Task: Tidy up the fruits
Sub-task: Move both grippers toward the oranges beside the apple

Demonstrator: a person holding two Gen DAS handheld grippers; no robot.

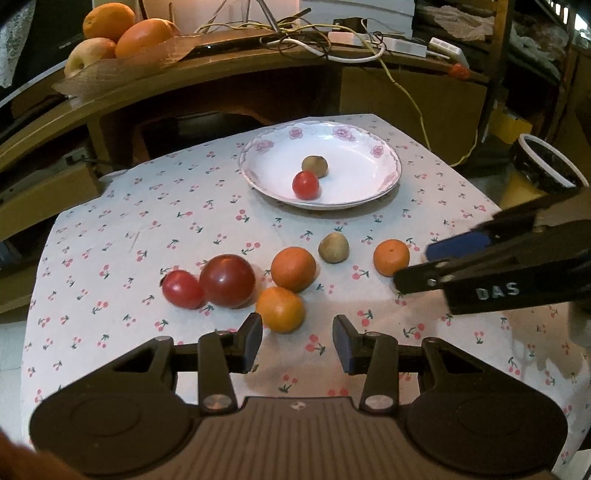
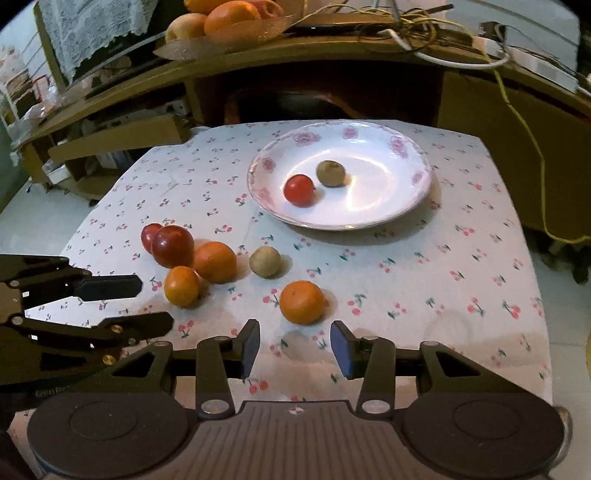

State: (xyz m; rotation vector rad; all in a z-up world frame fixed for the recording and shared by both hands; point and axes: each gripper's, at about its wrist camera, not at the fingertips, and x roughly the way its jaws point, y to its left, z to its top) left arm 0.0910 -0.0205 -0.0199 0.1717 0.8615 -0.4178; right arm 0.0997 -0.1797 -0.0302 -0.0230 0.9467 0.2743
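A white floral plate at the far side of the table holds a small tomato and a kiwi. On the cloth lie two tomatoes, three oranges and a kiwi. My left gripper is open and empty, just short of the nearest orange. My right gripper is open and empty, just short of the lone orange.
The table carries a cherry-print cloth. Behind it a wooden desk holds a bowl of oranges and apples and tangled cables. Each gripper shows in the other's view.
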